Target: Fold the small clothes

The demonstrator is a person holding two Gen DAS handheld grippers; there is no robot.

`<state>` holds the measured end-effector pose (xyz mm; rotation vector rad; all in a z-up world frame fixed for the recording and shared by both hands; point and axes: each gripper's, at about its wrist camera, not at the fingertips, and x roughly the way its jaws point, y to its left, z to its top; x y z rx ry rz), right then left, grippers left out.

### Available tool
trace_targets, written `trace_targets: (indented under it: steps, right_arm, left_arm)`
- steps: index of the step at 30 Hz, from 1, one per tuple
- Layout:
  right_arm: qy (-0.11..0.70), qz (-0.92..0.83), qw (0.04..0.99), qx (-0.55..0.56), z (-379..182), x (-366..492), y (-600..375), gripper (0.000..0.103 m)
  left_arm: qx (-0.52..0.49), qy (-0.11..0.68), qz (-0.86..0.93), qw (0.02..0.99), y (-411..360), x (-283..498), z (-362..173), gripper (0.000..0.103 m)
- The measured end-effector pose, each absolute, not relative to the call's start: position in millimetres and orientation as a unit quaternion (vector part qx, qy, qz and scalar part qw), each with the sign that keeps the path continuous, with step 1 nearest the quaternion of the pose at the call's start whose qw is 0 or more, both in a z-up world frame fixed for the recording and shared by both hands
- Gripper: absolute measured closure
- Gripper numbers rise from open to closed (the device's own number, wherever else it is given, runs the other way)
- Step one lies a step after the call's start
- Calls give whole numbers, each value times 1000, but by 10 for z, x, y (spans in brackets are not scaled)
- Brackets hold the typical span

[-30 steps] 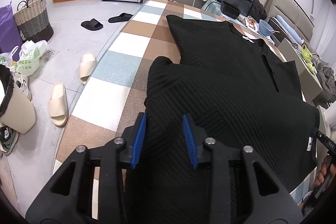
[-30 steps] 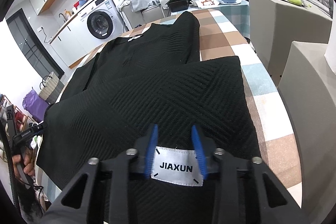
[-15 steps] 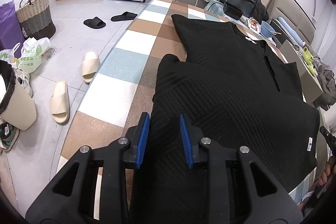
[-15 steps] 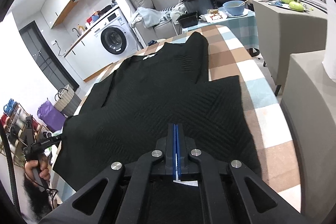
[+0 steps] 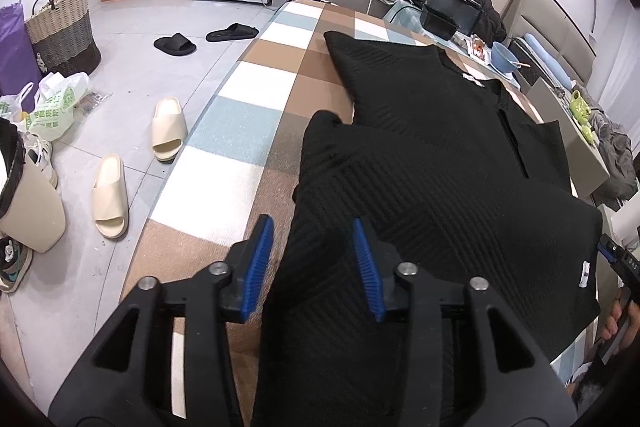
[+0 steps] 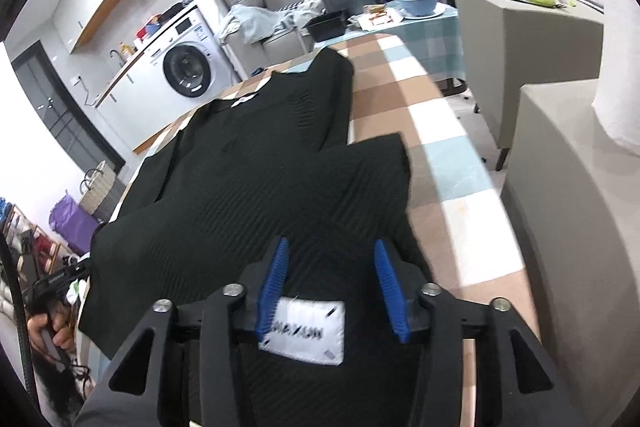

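Lying across a checked tablecloth [image 5: 256,131], a black ribbed garment [image 5: 440,179] has its near hem folded over towards the collar. The left gripper [image 5: 314,259] and the right gripper [image 6: 330,283] hover over that hem, jaws just opened, pads clear of the cloth between them. A white label [image 6: 306,333] on the hem sits beneath the right gripper.

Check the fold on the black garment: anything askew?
Black garment: folded-up hem lies slanted, its left corner bunched. Both grippers, left gripper and right gripper, have just opened, cloth loose between the pads. Nothing damaged.
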<state>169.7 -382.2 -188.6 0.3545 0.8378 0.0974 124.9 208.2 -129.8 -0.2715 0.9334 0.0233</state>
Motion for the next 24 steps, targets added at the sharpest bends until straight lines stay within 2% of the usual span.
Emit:
trace_targets:
  steps: [2, 7, 9, 10, 11, 12, 15, 24]
  right_arm:
    - [401, 34, 899, 173, -1883, 1743, -3893, 49]
    - [408, 24, 893, 186, -1952, 1920, -4024, 44]
    - [415, 29, 888, 196, -2006, 2000, -4068, 45]
    - [415, 38, 885, 206, -2035, 2028, -4088, 45]
    - [417, 47, 882, 214, -2066, 2052, -4099, 50]
    - [419, 57, 879, 219, -2088, 2077, -4106, 66]
    - [419, 74, 879, 215, -2078, 2125, -4051, 94]
    - [361, 105, 901, 215, -1812, 1846, -4010, 97]
  left_arm:
    - [-132, 445, 12, 886, 2063, 1283, -1279, 52]
    - [-121, 444, 2, 888, 1952, 1432, -1267, 51]
    - [-118, 445, 2, 888, 1918, 1477, -1276, 63]
    - [-118, 445, 1, 888, 1910, 1496, -1281, 82]
    - [-117, 446, 2, 887, 1910, 1512, -1285, 94]
    - [-119, 441, 7, 890, 1924, 1520, -1279, 97]
    - [-137, 422, 10, 896, 2005, 1483, -1223, 102]
    - [-157, 396, -3, 905, 2134, 1236, -1067, 102]
